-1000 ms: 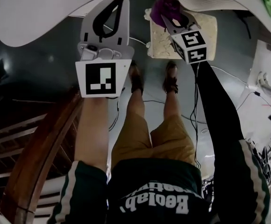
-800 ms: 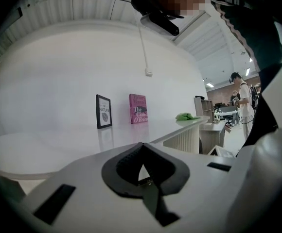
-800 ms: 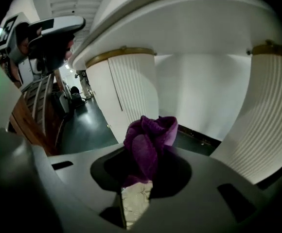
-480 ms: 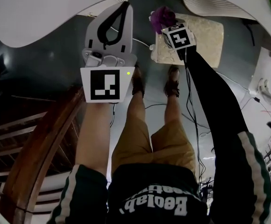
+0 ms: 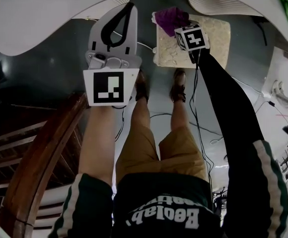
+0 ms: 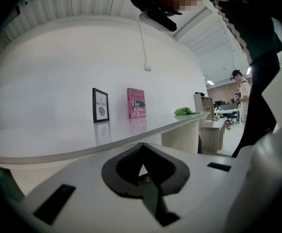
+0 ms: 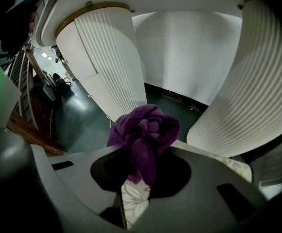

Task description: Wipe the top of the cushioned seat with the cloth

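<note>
Right arm, black sleeve (image 5: pixel 228 103), is stretched straight toward 12 o'clock. Right gripper (image 5: pixel 178 25) is clenched on the purple cloth (image 5: pixel 169 18), which bunches out past the jaw tips. The cloth is over the 10 o'clock corner of the seat (image 5: pixel 216 38); we can't confirm contact. We see the seat at 1 o'clock in head view, just beyond the feet (image 5: pixel 178 86). Left forearm (image 5: pixel 100 138) is bare, pointing to 11 o'clock. Left gripper (image 5: pixel 125 13) is well clear of the seat, jaws pressed together on nothing, aimed along a white counter (image 6: pixel 82 144).
</note>
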